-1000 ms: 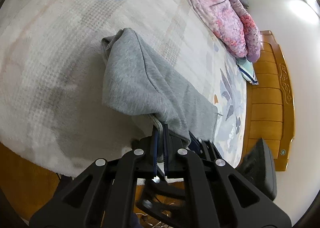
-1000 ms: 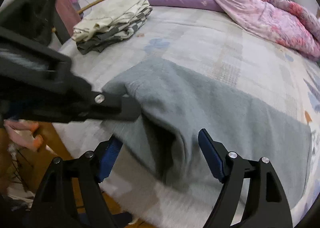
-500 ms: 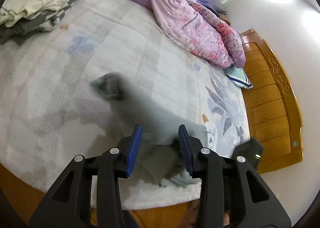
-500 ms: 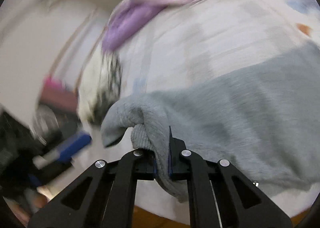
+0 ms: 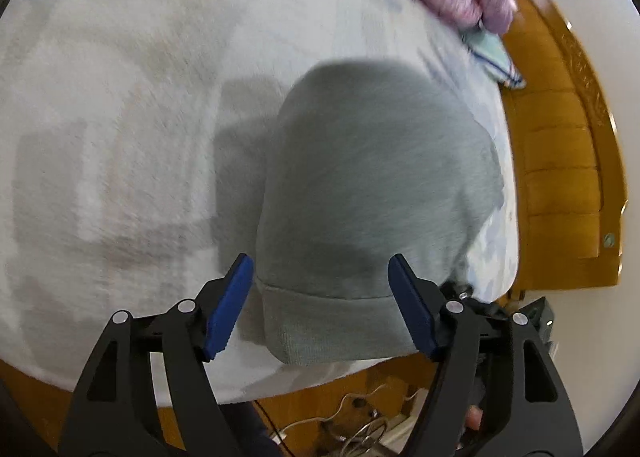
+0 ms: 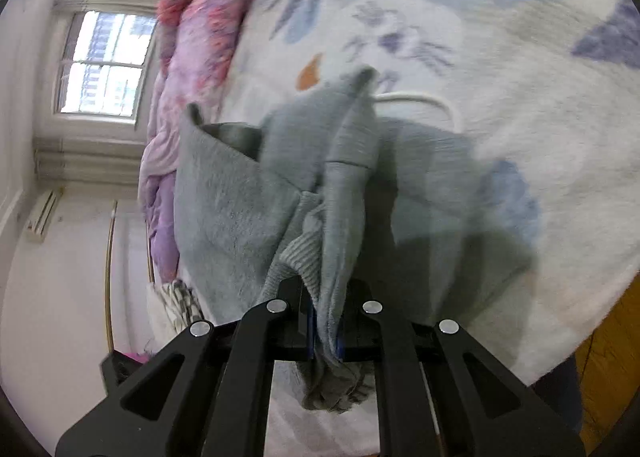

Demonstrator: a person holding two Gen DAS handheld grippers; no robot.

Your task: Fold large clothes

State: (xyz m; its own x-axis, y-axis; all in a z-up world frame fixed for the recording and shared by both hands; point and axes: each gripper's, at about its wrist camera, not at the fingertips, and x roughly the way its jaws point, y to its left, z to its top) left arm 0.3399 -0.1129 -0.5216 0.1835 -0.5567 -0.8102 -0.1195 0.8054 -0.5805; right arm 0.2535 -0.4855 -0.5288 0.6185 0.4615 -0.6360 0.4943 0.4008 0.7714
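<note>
1. The left claw [image 5: 322,303] stands wide, its blue pads [image 5: 228,303] either side of the ribbed hem of the grey sweater [image 5: 372,185], gripping nothing.
2. The right claw [image 6: 325,331] is clamped on a bunched fold of the sweater [image 6: 240,209], which rises ahead of it.
3. The sweater lies near the bed [image 5: 112,117] edge, spreading away from the left claw.
4. A pink quilt [image 6: 200,21] lies beyond; a wooden headboard [image 5: 560,161] stands at the bed's end.
</note>
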